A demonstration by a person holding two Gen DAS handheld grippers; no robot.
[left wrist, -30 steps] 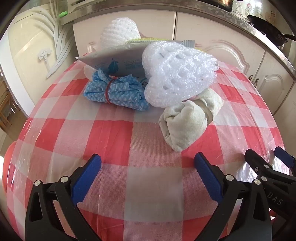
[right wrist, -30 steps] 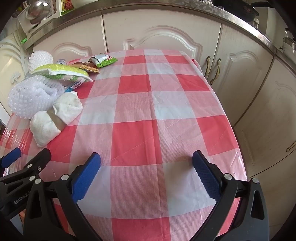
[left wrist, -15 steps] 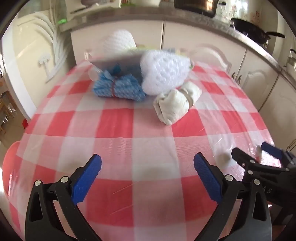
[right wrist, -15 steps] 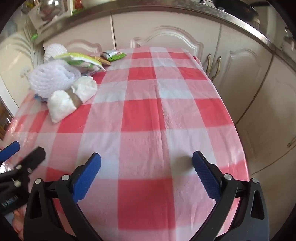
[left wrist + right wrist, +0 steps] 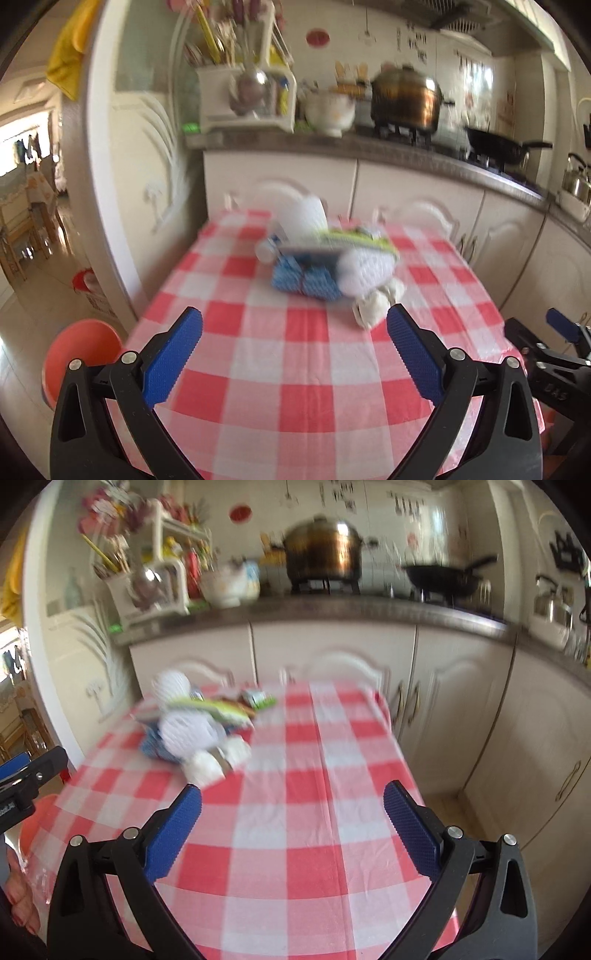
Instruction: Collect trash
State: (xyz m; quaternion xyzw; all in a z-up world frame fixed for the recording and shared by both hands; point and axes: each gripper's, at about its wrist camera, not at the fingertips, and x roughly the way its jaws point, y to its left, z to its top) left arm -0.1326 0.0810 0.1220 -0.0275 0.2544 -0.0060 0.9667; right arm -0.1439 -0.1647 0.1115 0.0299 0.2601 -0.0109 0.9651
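Checked plastic tablecloth (image 5: 295,369); knobbly white foam net (image 5: 364,271); blurred.

Red-and-white checked cloth (image 5: 303,373) covering the surface. Steel pot (image 5: 323,552) and black wok (image 5: 441,578) sitting on the stove behind. White utensil rack (image 5: 245,98) standing on the counter. Orange basin (image 5: 79,354) lying on the floor.

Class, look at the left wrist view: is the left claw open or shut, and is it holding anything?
Open and empty. The left claw has its blue pads spread wide apart, only red-and-white checked tablecloth showing between them.
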